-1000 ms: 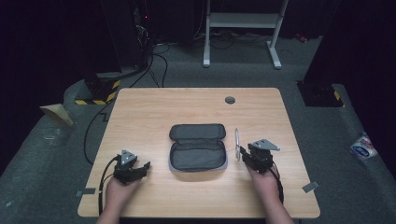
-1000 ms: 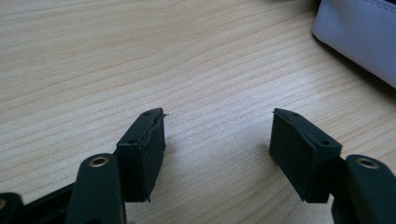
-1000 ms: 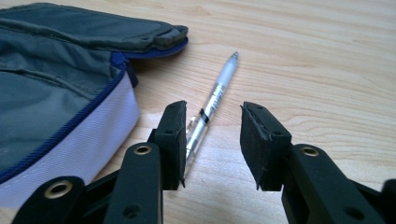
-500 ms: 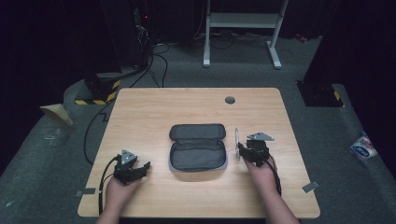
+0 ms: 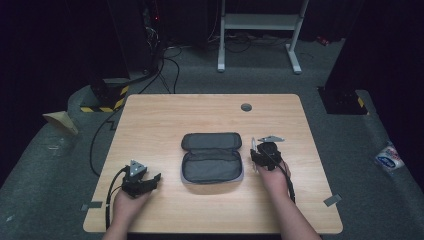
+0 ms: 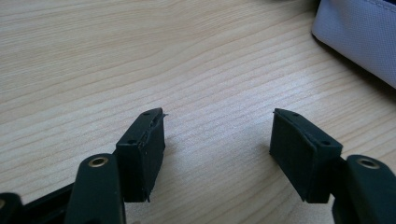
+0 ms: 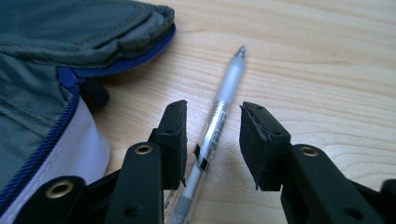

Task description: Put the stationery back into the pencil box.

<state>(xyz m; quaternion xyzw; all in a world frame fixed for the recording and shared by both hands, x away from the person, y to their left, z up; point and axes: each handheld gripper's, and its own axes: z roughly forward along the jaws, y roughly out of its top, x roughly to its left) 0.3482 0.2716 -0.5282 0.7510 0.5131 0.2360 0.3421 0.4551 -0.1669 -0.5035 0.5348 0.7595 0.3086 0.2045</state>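
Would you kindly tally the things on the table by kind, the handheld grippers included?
Pencil case: 1
Pen: 1
Grippers: 2, the left gripper and the right gripper
Total: 4

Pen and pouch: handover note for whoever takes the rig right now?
Right gripper: jaws straddle the pen and have just been closing; a gap shows at the right pad, so no grip yet.
Left gripper: open, nothing between the jaws, resting on the table left of the pouch.
Pen lies flat on the table, just right of the pouch, tip pointing away from the person.
Pouch sits mid-table, unzipped, lid folded back.
Done: pouch opened, right gripper lined up on the pen.
Left, probably: close on the pen, lift it, place it in the pouch.
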